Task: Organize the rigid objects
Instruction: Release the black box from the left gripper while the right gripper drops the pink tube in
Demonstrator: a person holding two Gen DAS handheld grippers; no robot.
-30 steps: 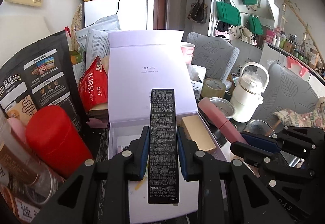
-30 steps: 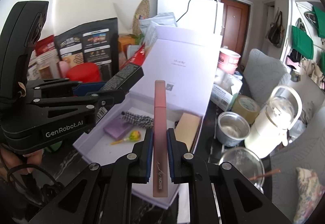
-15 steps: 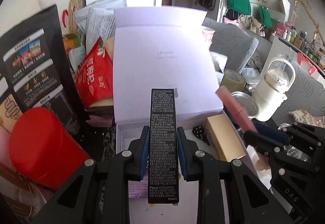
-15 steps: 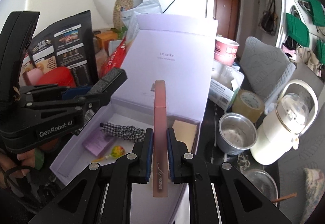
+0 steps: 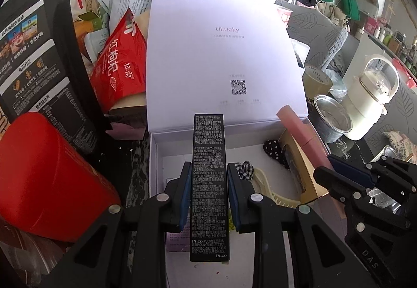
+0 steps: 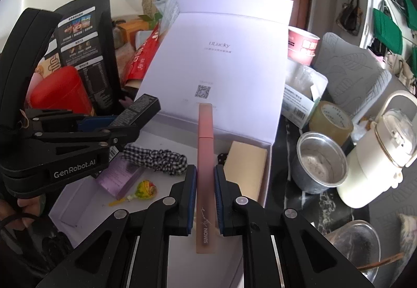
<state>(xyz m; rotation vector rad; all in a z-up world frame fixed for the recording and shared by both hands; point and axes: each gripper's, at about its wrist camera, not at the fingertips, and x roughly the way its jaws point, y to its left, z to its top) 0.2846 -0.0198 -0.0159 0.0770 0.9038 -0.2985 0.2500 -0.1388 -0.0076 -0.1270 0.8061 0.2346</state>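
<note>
Left gripper (image 5: 208, 194) clamped on black carton (image 5: 209, 183), long axis pointing toward white box (image 5: 156, 157) hinge; right gripper (image 6: 205, 199) clamped on pink tube (image 6: 206, 170), likewise lengthwise, both above box interior.

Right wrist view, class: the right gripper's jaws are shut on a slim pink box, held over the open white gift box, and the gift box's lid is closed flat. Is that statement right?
Not quite. The right wrist view shows the gift box's lid standing open, tilted back behind the tray. The rest holds: the right gripper has its jaws shut on the slim pink box, held over the open white gift box.
</note>
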